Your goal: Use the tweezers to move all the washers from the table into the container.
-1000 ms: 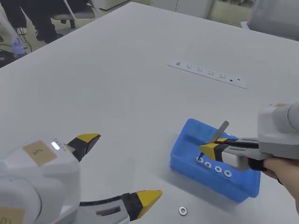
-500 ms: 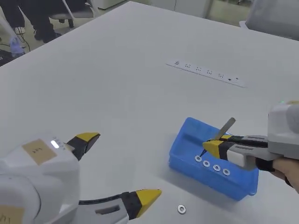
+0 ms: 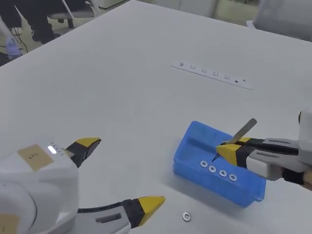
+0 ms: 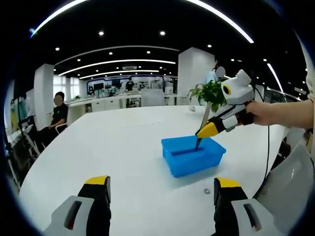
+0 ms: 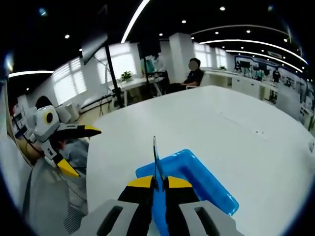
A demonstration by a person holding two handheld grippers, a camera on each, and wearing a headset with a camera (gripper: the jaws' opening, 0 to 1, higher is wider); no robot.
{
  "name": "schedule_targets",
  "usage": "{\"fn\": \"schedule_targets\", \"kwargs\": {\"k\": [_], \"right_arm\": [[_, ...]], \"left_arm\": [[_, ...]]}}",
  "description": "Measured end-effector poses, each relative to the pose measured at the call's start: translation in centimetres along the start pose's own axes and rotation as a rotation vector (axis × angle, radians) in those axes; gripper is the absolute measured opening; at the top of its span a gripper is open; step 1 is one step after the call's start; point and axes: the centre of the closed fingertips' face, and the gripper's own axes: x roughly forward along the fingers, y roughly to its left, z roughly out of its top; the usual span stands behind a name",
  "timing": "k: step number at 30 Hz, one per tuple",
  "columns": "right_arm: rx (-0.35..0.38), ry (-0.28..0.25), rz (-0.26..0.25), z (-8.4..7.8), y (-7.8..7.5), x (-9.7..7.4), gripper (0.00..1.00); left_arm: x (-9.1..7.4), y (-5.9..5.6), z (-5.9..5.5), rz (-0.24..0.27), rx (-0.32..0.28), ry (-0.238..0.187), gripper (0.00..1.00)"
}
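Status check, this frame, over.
Right tongs shut on tweezers above container. Left tongs open, idle. Four washers in container, one washer on table. Nothing blocking.

White surface (image 3: 112,92), blue container (image 3: 209,186) sitting on it at the near right, one washer (image 3: 186,216) lying loose just beside it, socket strip (image 3: 211,75) well beyond.

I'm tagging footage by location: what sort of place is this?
Probably an open-plan office: a large white meeting table with a built-in socket strip, long rows of ceiling lights, and a potted plant beyond.
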Motion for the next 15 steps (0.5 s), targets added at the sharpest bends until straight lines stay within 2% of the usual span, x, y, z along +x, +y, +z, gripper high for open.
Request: {"fn": "schedule_targets", "kwargs": {"k": [6,15], "right_arm": [[0.0,-0.008,0.023,-0.1,1.3,-0.5,0.05],[0.035,0.014,0.078,-1.9,3.3,-0.1,0.05]], "left_arm": [[0.0,0.0,0.0,0.001,-0.004,-0.001,0.88],[0.0,-0.1,-0.1,-0.005,-0.003,0.002,0.88]]}}
